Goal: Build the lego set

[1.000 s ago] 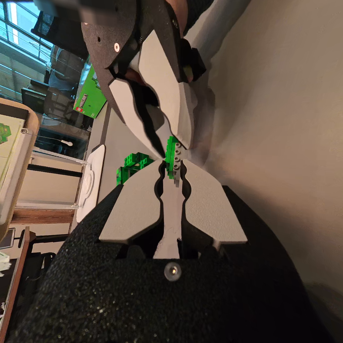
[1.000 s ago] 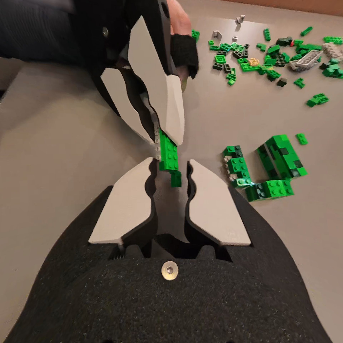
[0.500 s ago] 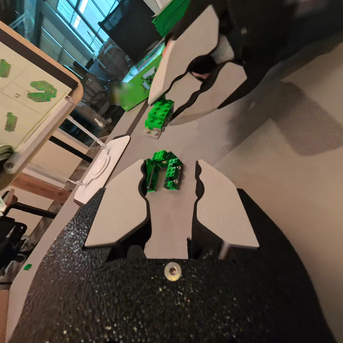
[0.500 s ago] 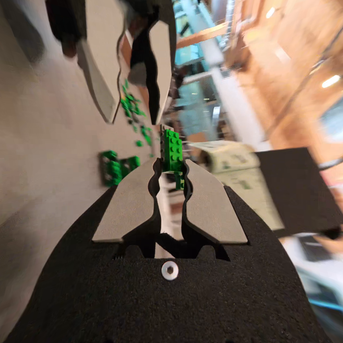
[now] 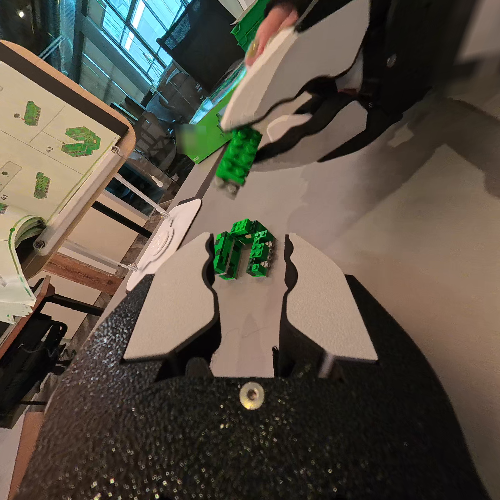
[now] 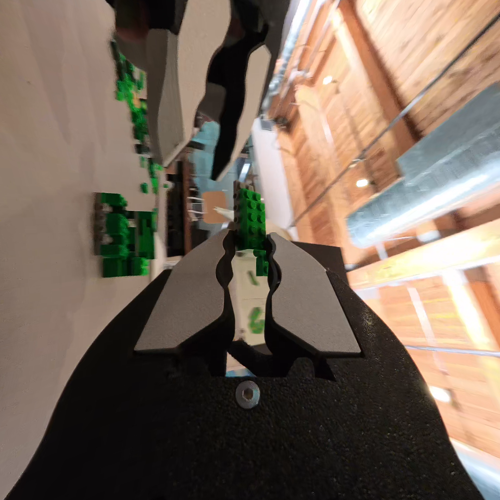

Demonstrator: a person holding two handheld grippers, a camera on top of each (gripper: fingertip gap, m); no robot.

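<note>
Left wrist view looks down the left gripper (image 5: pixel 247 254), its jaws apart and empty, framing a U-shaped green build (image 5: pixel 243 250) that lies flat on the grey tabletop (image 5: pixel 392 257). Beyond it the right gripper (image 5: pixel 243 140) hangs above the tabletop with its jaws clamped on a green-and-grey sub-assembly (image 5: pixel 238 159), which sticks out past the fingertips clear of the surface. Right wrist view shows that sub-assembly (image 6: pixel 250 216) pinched at its lower end, studs facing the camera, a grey strip running along one edge; the build (image 6: pixel 124 238) sits well off to the side on the tabletop, with loose bricks (image 6: pixel 132 102) scattered farther away, all blurred. An open instruction booklet (image 5: pixel 46 140) stands propped on a wooden stand (image 5: pixel 121 151) at the tabletop's edge, pages angled towards the work, presumably so the builder can check each step. The sub-assembly appears to be held by one end so that its free length can be offered to the build, while the empty left gripper looks placed to steady or pick up the U-shape. Joining the two seems the step in hand; neither piece touches the other yet.
</note>
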